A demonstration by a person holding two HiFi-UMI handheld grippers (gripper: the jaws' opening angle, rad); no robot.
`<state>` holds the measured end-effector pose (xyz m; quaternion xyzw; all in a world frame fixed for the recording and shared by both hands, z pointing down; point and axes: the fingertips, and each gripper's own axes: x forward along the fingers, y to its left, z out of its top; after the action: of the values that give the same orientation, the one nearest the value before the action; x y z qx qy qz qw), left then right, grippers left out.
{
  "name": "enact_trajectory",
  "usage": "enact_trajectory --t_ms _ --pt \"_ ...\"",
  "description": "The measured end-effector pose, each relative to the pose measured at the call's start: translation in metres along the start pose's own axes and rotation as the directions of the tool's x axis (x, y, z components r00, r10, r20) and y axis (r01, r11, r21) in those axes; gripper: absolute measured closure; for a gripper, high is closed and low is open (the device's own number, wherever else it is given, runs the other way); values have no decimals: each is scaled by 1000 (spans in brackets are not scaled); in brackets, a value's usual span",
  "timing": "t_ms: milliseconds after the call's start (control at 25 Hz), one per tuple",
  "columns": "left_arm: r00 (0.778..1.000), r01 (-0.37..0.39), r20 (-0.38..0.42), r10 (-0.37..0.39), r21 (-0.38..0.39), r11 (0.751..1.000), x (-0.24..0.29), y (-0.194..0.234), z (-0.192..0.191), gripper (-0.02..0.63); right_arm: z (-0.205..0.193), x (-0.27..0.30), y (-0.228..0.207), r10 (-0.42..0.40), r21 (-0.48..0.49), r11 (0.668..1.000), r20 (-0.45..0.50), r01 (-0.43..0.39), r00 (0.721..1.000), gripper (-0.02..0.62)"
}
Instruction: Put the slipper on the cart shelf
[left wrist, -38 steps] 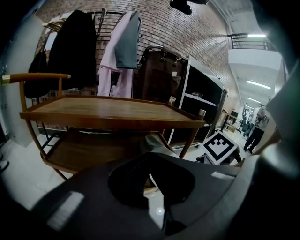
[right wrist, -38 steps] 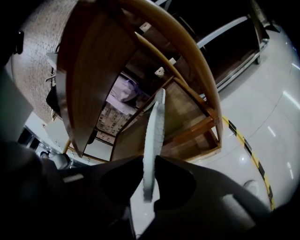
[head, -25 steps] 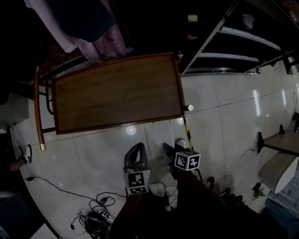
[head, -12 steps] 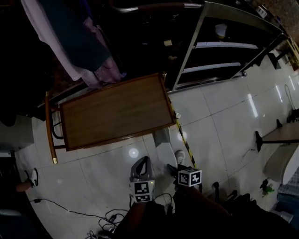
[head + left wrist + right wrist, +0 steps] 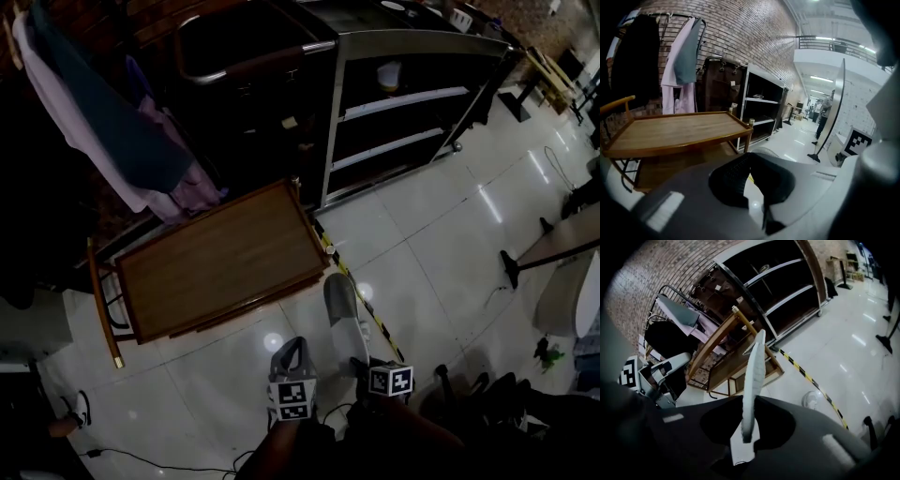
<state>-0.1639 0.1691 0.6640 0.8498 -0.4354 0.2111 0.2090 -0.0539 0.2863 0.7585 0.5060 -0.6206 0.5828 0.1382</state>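
Pinching the slipper (image 5: 754,366) — edge-on, sides hidden — is the right gripper (image 5: 749,420).

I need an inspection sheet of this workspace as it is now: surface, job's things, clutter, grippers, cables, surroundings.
Surface: wooden cart, top bare; white tiled floor around it.
Job's things: pale slipper, held above the floor, not yet on the cart.
Clutter: nothing seen on the cart.
Grippers: right hand-held gripper shut on the slipper; left hand-held gripper shut, empty.
Cables: one thin dark cable on the floor, lower left.
Surroundings: black shelf unit, hanging clothes, yellow-black floor tape, brick wall.
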Motion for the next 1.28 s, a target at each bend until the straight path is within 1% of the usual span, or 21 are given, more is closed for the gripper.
enact_trajectory --t_ms 80,160,240,360,440,560,640,680,720,760,840,880,960,1000,1160,1200,1280 --pt "999 45 1 -46 27 999 5 -14 5 590 9 -9 -12 -54 2 999 55 54 997 528" --pt "995 100 3 -100 64 993 7 -30 13 591 32 -20 -12 -86 -20 996 136 90 987 529" --pt "989 148 11 -149 85 985 7 -47 24 591 61 -34 -3 -97 -61 992 225 114 969 529" --pt "980 193 36 -195 62 979 3 -65 52 591 112 -59 24 -76 -123 984 361 128 929 529" --pt "981 183 66 -183 10 983 2 -67 81 591 148 -74 45 -39 -152 981 446 118 894 529" --pt "985 130 124 -120 -73 989 1 -56 129 591 197 -98 78 40 -209 974 542 88 839 529" --pt "982 101 168 -82 -112 988 -3 -43 160 591 227 -117 105 114 -280 958 593 71 797 529" --pt "977 95 204 -69 -121 988 -7 -37 177 591 242 -127 121 156 -320 945 619 65 770 528" --pt "967 92 249 -60 -116 989 -12 -32 197 591 257 -138 136 199 -361 930 644 64 738 528" --pt "952 85 302 -51 -99 991 -19 -28 219 591 272 -150 151 240 -399 915 668 67 704 528" --pt "914 42 405 -21 -43 998 -36 -20 261 591 298 -174 178 308 -458 885 704 78 640 528" --pt "896 13 445 -6 -14 1000 -44 -18 279 591 308 -185 189 332 -480 873 716 88 614 528" --pt "865 -33 501 17 23 999 -57 -17 307 591 322 -204 205 369 -518 848 729 111 577 528" --pt "855 -44 518 24 27 999 -62 -18 318 591 327 -213 211 386 -535 836 731 121 562 528" --pt "824 -68 564 49 12 998 -74 -24 360 591 350 -249 240 463 -599 785 734 155 496 528" --pt "819 -74 571 54 12 997 -74 -25 370 591 358 -257 247 480 -610 777 733 155 482 528" --pt "812 -84 580 62 11 996 -71 -28 383 591 374 -266 252 505 -613 781 733 120 455 528"
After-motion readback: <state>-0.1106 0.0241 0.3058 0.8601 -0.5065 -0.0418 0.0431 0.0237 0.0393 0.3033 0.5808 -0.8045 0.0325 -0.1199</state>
